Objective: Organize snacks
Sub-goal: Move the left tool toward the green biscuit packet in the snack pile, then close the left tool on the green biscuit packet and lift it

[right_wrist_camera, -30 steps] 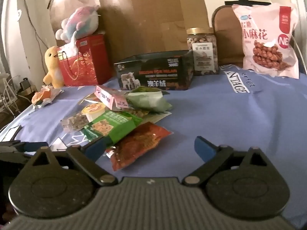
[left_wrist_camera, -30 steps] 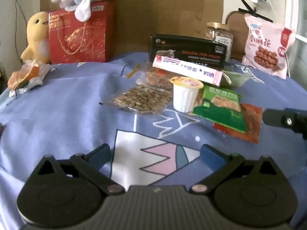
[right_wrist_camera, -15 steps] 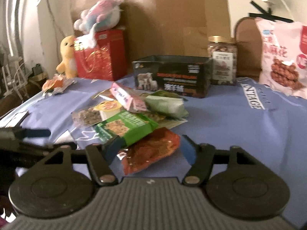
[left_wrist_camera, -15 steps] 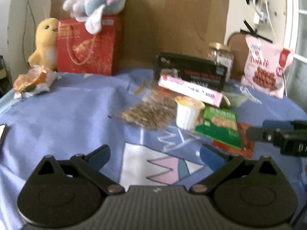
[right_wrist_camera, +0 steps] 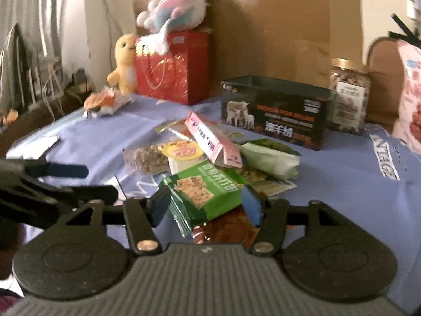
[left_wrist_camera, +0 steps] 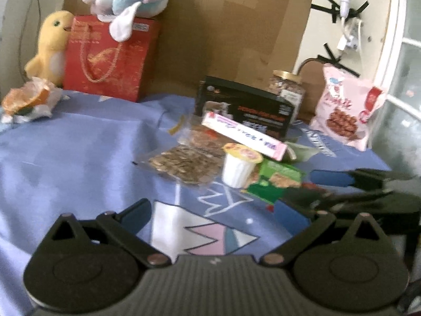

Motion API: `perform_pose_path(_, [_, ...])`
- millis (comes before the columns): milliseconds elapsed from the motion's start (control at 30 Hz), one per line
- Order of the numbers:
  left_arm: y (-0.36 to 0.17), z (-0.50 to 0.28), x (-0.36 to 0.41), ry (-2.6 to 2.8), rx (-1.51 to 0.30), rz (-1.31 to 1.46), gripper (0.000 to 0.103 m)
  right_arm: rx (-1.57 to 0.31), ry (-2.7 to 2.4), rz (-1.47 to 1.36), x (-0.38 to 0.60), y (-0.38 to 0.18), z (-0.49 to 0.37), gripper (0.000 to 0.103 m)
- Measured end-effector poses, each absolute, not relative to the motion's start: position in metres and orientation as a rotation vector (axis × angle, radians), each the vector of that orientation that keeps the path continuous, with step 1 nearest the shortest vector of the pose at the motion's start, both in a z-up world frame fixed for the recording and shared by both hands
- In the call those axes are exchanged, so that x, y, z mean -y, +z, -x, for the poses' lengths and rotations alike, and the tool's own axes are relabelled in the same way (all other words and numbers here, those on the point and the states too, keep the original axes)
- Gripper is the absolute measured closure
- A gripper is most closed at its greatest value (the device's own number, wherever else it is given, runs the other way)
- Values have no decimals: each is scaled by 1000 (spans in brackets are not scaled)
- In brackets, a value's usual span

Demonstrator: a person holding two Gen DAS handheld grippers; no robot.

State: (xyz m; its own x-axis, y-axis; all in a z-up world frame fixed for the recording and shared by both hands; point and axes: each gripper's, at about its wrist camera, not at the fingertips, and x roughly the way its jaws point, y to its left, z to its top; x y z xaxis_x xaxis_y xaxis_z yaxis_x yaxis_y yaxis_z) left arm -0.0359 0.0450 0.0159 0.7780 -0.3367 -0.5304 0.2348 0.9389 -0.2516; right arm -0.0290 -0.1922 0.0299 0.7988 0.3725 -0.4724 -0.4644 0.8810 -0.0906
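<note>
A pile of snacks lies on the blue cloth [left_wrist_camera: 79, 152]: a green cracker packet [right_wrist_camera: 208, 192], a red packet [right_wrist_camera: 226, 226] under it, a white jelly cup [left_wrist_camera: 238, 166], a pink-and-white box [left_wrist_camera: 244, 134], a clear bag of seeds [left_wrist_camera: 184, 164] and a pale green packet [right_wrist_camera: 271, 158]. My right gripper [right_wrist_camera: 206, 205] straddles the green cracker packet; its jaws are opening with the packet between them, still resting on the pile. My left gripper [left_wrist_camera: 214, 214] hovers open over the bare cloth, nothing between its fingers. The right gripper [left_wrist_camera: 315, 189] reaches in from the right.
At the back stand a black box [left_wrist_camera: 247, 108], a nut jar [left_wrist_camera: 286, 89], a pink snack bag [left_wrist_camera: 347, 110] and a red gift bag [left_wrist_camera: 110, 58] with plush toys. A crumpled wrapper [left_wrist_camera: 23, 102] lies far left. The left gripper [right_wrist_camera: 86, 181] shows beside the pile.
My right gripper has moved in over the red packet to the green one; its jaws narrowed, then widened. It now reaches farther into the left wrist view. The left gripper tilted slightly.
</note>
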Motion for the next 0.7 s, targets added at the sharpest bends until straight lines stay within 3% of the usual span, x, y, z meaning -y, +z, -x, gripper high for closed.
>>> perform_pose_path(267, [28, -8, -30, -462, -677, 285, 4, -512, 478, 222, 199, 18, 20, 22])
perform_pose_path(367, [23, -27, -6, -519, -727, 258, 13, -504, 478, 263, 196, 17, 24, 22])
perform_pose_path(433, [13, -36, 10, -561, -771, 257, 30, -499, 486, 282, 194, 16, 25, 23])
perform_pose_path(533, [7, -31, 25, -588, -778, 233, 46, -479, 480, 317, 192, 13, 30, 37])
perform_pose_path(633, [9, -16, 29, -649, -783, 240, 46, -466, 448, 326, 197, 14, 34, 47])
perform_pose_path(700, [10, -9, 27, -674, -773, 245, 50, -481, 482, 285, 206, 17, 36, 60])
